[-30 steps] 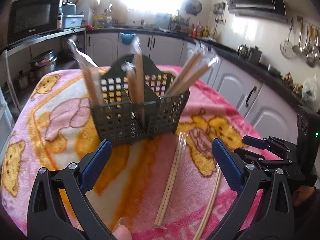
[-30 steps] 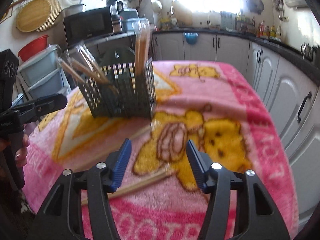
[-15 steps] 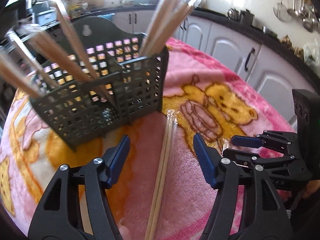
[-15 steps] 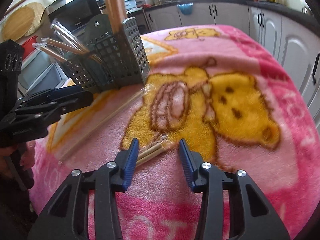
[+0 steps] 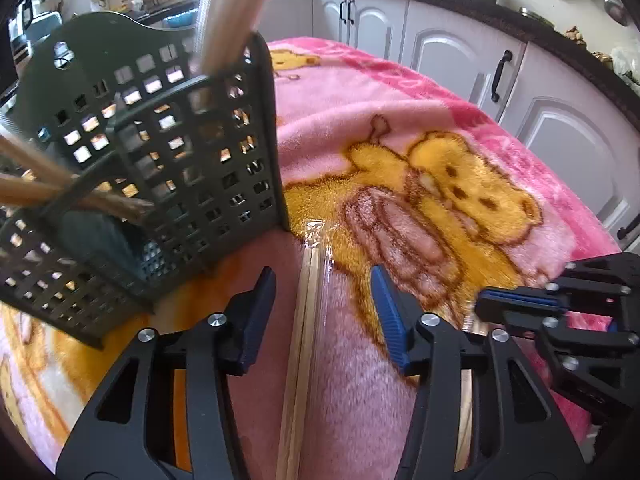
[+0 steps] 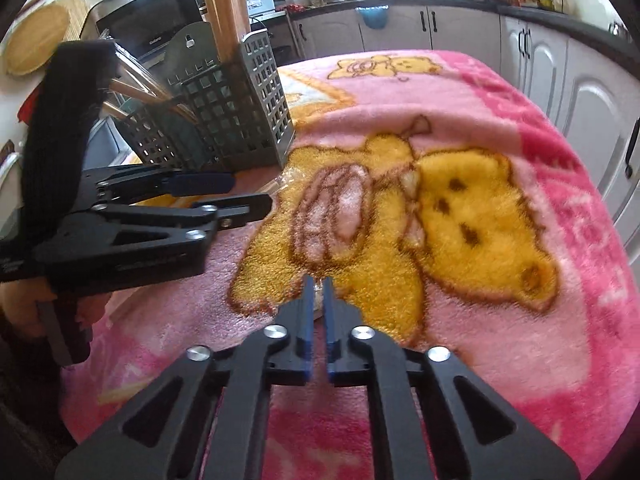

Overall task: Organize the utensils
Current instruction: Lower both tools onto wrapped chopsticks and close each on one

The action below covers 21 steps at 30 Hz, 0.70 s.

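My right tongs have just closed, pinching the wrapped end of a pair of pale wooden chopsticks. My left tongs have been closing, still parted astride another plastic-wrapped pair, pads not touching it. Both pairs lie on the fluffy pink bear-print blanket. Beyond stands the dark grey perforated plastic utensil caddy, then white kitchen cabinets.

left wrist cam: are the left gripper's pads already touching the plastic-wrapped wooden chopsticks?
No: the wrapped wooden chopsticks lie between the left gripper pads with blanket visible on both sides.
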Available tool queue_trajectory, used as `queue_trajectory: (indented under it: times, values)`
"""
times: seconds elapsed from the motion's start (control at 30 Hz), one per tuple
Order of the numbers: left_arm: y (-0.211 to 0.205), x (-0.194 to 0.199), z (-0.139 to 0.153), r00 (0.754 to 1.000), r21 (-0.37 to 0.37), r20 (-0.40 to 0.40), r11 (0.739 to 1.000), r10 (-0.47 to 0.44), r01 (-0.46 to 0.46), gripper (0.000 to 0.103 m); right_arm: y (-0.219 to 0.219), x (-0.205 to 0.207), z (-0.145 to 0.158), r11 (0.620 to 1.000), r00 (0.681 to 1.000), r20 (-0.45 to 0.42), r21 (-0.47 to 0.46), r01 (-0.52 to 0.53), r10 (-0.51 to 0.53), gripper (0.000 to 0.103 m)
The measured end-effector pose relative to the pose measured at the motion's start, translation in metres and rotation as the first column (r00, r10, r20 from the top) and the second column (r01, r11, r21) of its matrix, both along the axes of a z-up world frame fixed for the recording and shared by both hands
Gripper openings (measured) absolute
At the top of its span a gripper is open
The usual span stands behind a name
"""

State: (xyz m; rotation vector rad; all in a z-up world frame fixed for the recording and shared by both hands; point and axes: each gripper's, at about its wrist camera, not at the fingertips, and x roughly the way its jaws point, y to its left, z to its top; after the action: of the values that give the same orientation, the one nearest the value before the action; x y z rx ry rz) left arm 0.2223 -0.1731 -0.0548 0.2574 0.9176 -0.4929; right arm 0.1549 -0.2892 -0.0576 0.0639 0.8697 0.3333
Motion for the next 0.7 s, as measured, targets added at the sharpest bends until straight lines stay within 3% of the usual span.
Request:
queue_trajectory:
  times: [0.3, 0.43, 0.57, 0.7]
  values:
    - [-0.021, 0.021, -0.014, 0.999, 0.022, -0.019, 0.999, 0.029, -0.029, 0.028, -0.015, -0.006, 0.013, 0.999, 0.998, 0.051, -0.03, 0.021, -0.02, 0.001]
    - [-0.026, 0.028, -0.015, 0.999, 0.025, -0.023, 0.999, 0.042, -0.041, 0.018, -0.019, -0.009, 0.025, 1.0, 0.996, 0.09, -0.018, 0.024, -0.023, 0.001]
    - [-0.022, 0.032, -0.013, 0.998, 0.008, -0.032, 0.998, 0.055, -0.054, 0.004, -0.019, -0.012, 0.039, 1.0, 0.991, 0.129, -0.004, 0.022, -0.022, 0.001]
    - [-0.011, 0.028, -0.003, 0.998, -0.047, -0.027, 0.997, 0.06, -0.061, 0.003, -0.016, -0.016, 0.054, 1.0, 0.985, 0.174, 0.002, 0.009, -0.009, 0.001]
